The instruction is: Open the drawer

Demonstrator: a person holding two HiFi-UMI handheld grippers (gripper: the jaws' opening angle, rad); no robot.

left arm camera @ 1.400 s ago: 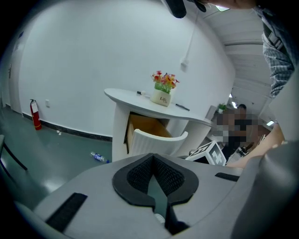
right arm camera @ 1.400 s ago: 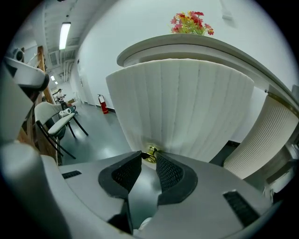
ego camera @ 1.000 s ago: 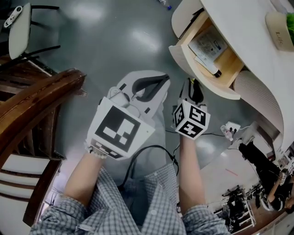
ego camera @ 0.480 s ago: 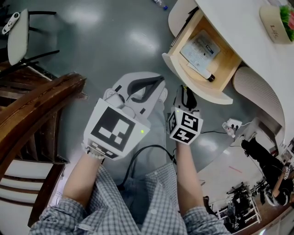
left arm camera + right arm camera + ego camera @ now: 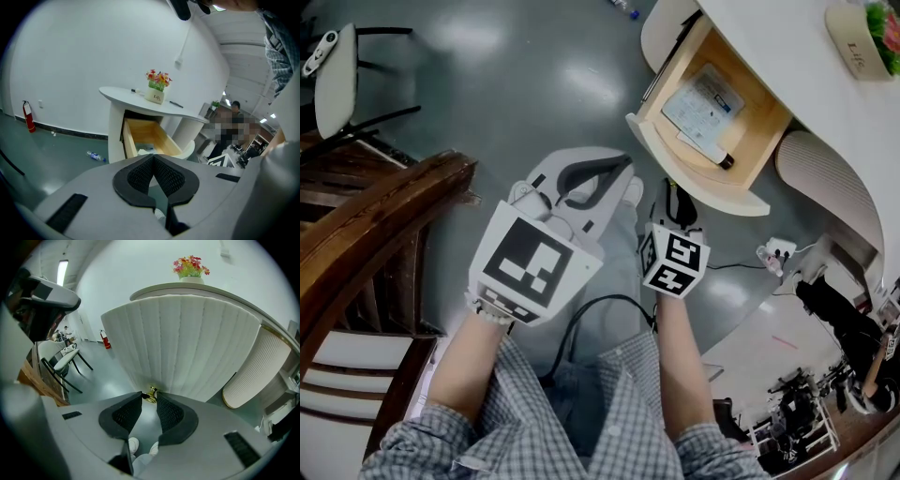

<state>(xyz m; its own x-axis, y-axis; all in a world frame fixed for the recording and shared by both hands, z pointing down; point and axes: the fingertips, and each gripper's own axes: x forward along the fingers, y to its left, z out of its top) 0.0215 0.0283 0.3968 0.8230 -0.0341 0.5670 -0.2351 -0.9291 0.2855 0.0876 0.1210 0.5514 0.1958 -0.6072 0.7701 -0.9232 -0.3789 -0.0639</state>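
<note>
Two grippers in view, one busy. The drawer [image 5: 757, 127] sits upper right in the head view, pulled well out of the white desk [image 5: 797, 66], with its wooden inside exposed. I see papers [image 5: 705, 97] and a pen [image 5: 708, 152] lying in it.

The right gripper [image 5: 150, 400] has its jaws closed on the small brass knob [image 5: 150, 394] at the bottom of the white fluted front panel [image 5: 187, 348]. The knob sits right at the tips, one pad on either side. Its marker cube [image 5: 674, 263] is mid frame in the head view, just below the drawer front.

The left gripper [image 5: 153, 158] holds nothing, tips touching each other. It points toward the desk from the side, well apart from the drawer.

A flower pot [image 5: 860, 42] stands on the desk top in the upper right corner. Brown wooden furniture [image 5: 384, 220] runs along the left edge.
</note>
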